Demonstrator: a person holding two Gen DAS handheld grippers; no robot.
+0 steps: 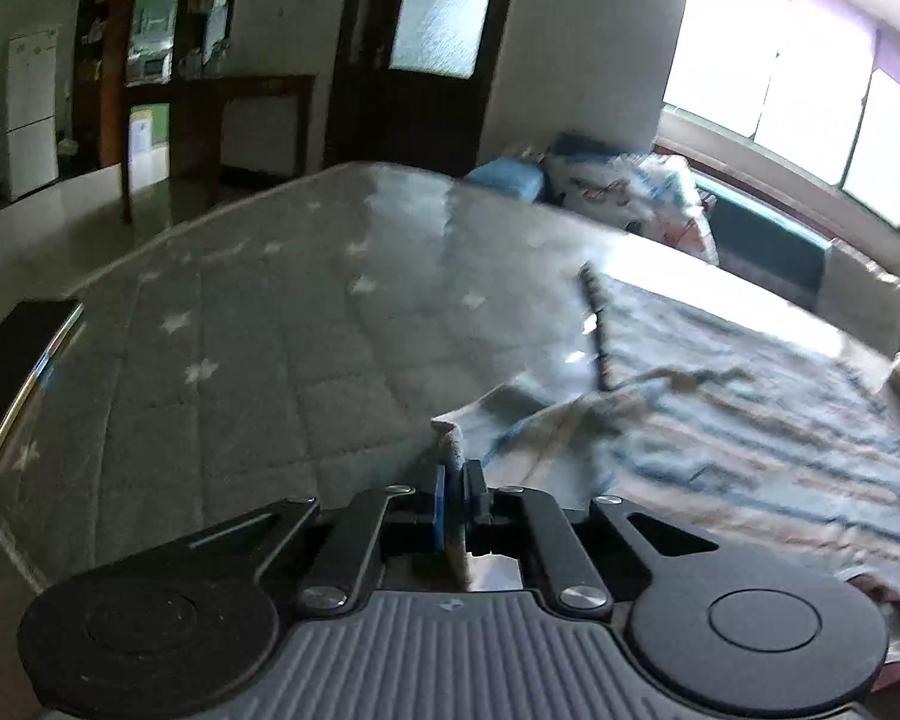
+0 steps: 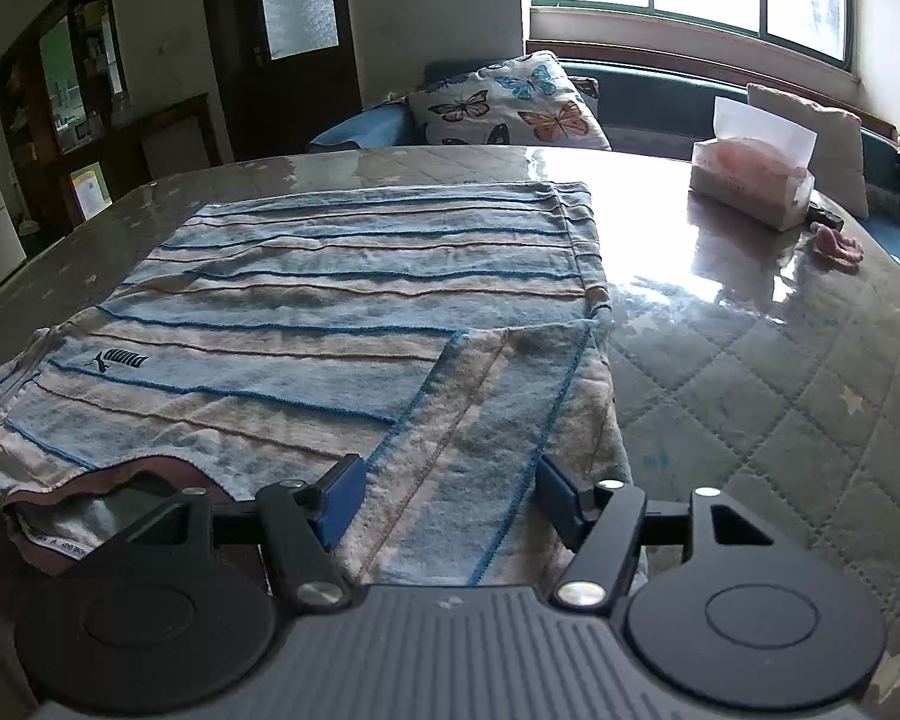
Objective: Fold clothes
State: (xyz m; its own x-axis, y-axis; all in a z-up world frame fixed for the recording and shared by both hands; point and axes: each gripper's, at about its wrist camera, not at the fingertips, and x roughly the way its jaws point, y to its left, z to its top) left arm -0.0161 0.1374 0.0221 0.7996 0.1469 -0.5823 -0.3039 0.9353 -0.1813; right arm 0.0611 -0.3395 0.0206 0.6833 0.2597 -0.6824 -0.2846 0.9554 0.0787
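Garment: a blue-and-beige striped knit shirt (image 2: 354, 300) with thin blue seam lines and a dark printed logo, spread flat on the bench toward its near edge; one sleeve is folded across the body at the near right.
Garment, left view: the same shirt (image 1: 720, 420) lies right of centre, blurred, with one edge of it lifted off the surface.
Left gripper: the left gripper (image 1: 457, 483) has its jaws together, clamped on that raised edge of the shirt; cloth shows between the blue pads.
Right gripper: the right gripper (image 2: 450, 492) holds its jaws apart over the folded sleeve; the cloth passes between them, and neither pad presses on it.
Bench: a grey quilted cover with pale stars under a glossy clear sheet (image 2: 750, 372), glaring near the far edge.
Far right corner: a clear-wrapped tissue pack (image 2: 750, 180) with a white sheet sticking up, and a small pink object (image 2: 837, 246) just beside it.
Left edge: a dark flat slab with a shiny rim (image 1: 18, 372).
Beyond the far edge: a butterfly-print cushion (image 2: 504, 102) on a blue seat below the window.
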